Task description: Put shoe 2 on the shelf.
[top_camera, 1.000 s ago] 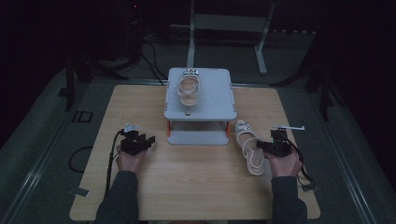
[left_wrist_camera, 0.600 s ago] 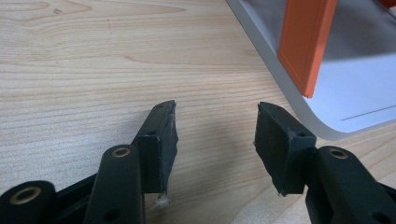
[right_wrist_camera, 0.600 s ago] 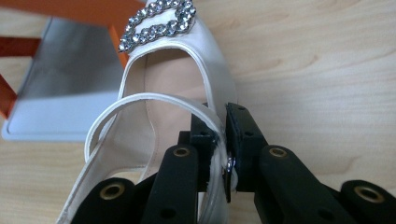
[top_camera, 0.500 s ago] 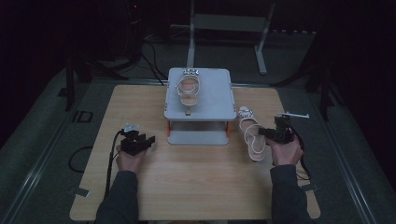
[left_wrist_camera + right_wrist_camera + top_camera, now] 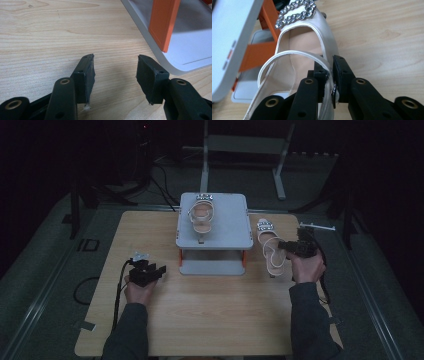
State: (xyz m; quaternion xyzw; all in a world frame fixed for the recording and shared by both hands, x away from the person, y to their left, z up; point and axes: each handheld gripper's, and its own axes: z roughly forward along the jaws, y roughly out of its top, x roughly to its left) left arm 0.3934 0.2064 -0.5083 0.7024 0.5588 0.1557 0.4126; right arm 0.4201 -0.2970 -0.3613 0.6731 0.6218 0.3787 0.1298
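A cream high-heeled sandal (image 5: 270, 249) with a rhinestone buckle (image 5: 295, 12) hangs just right of the grey two-tier rack (image 5: 214, 231), lifted off the table. My right gripper (image 5: 286, 246) is shut on its thin ankle strap (image 5: 327, 65); the strap is pinched between the pads. A second matching sandal (image 5: 200, 215) lies on the rack's top shelf. My left gripper (image 5: 156, 272) rests on the wooden table (image 5: 210, 320) left of the rack, open with nothing between its pads (image 5: 86, 75). An orange rack leg (image 5: 163, 22) and the white bottom shelf (image 5: 190, 50) stand ahead of it.
A metal stand (image 5: 245, 150) and cables lie on the dark floor behind the table. A thin white bar (image 5: 317, 226) sits at the table's far right edge. Open wood spreads in front of the rack.
My right gripper has lifted the sandal and carried it away from the front edge, closer to the rack's right side. The left gripper has stayed put.
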